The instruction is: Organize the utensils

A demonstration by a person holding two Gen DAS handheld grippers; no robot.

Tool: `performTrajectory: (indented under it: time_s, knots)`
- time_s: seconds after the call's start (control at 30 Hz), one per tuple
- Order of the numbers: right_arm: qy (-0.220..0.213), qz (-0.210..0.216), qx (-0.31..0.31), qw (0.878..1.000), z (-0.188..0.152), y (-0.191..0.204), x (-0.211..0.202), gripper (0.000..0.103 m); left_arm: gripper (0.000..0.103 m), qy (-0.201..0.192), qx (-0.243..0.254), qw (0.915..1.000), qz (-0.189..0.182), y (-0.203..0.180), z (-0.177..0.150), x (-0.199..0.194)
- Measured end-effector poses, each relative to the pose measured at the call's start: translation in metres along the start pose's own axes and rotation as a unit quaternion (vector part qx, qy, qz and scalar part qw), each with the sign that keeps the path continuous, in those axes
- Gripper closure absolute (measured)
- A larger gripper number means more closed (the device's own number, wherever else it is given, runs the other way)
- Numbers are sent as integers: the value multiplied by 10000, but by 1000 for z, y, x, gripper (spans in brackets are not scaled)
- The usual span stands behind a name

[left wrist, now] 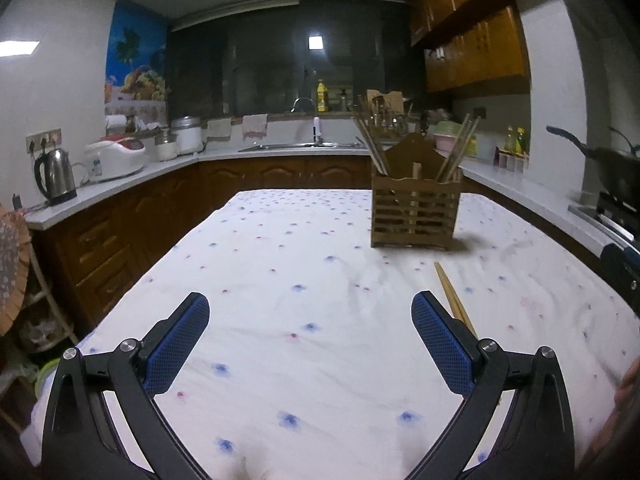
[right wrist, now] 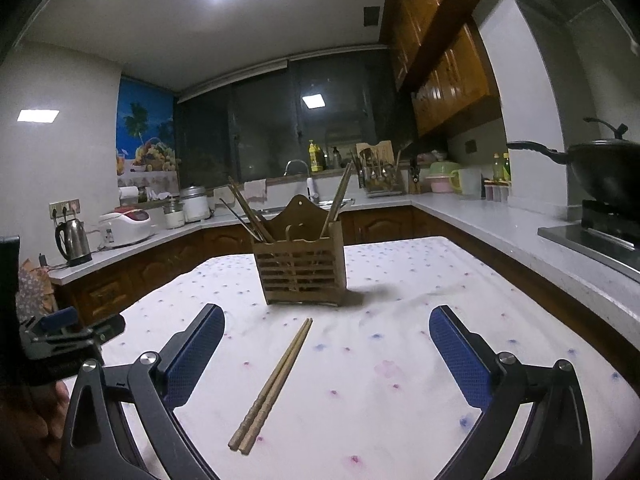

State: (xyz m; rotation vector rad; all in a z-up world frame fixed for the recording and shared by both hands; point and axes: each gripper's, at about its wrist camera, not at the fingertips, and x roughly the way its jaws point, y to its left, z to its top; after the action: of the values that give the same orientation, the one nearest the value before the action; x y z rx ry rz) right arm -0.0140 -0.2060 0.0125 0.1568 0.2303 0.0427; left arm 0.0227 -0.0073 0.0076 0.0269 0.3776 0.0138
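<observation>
A pair of wooden chopsticks [right wrist: 276, 384] lies flat on the white flowered tablecloth [right wrist: 380, 400], between the fingers of my open, empty right gripper [right wrist: 326, 318]. A slatted wooden utensil holder [right wrist: 302, 268] stands upright behind them, with several chopsticks leaning in its left and right compartments. In the left wrist view the holder [left wrist: 414, 212] is ahead to the right, and the loose chopsticks [left wrist: 454, 300] lie just beyond the right finger of my open, empty left gripper [left wrist: 310, 300].
The table [left wrist: 280, 264] sits in a kitchen with counters around it. A kettle [left wrist: 56, 176] and rice cooker [left wrist: 116, 158] stand on the left counter. A wok [right wrist: 604, 172] sits on the stove at right. The left gripper shows at the left edge of the right wrist view [right wrist: 60, 332].
</observation>
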Motion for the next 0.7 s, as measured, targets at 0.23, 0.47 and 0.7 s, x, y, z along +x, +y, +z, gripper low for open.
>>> performTrajectory:
  time_s: [0.23, 0.47, 0.7]
  knots:
    - [15, -29, 12, 10000, -5, -5, -2, 0, 0, 40, 28, 10000, -60, -6, -4, -3]
    - [18, -28, 55, 10000, -9, -7, -4, 0, 0, 25, 35, 10000, -78, -9, -6, -6]
    - [9, -10, 40, 10000, -10, -8, -3, 0, 0, -12, 24, 9999, -118, -10, -6, -7]
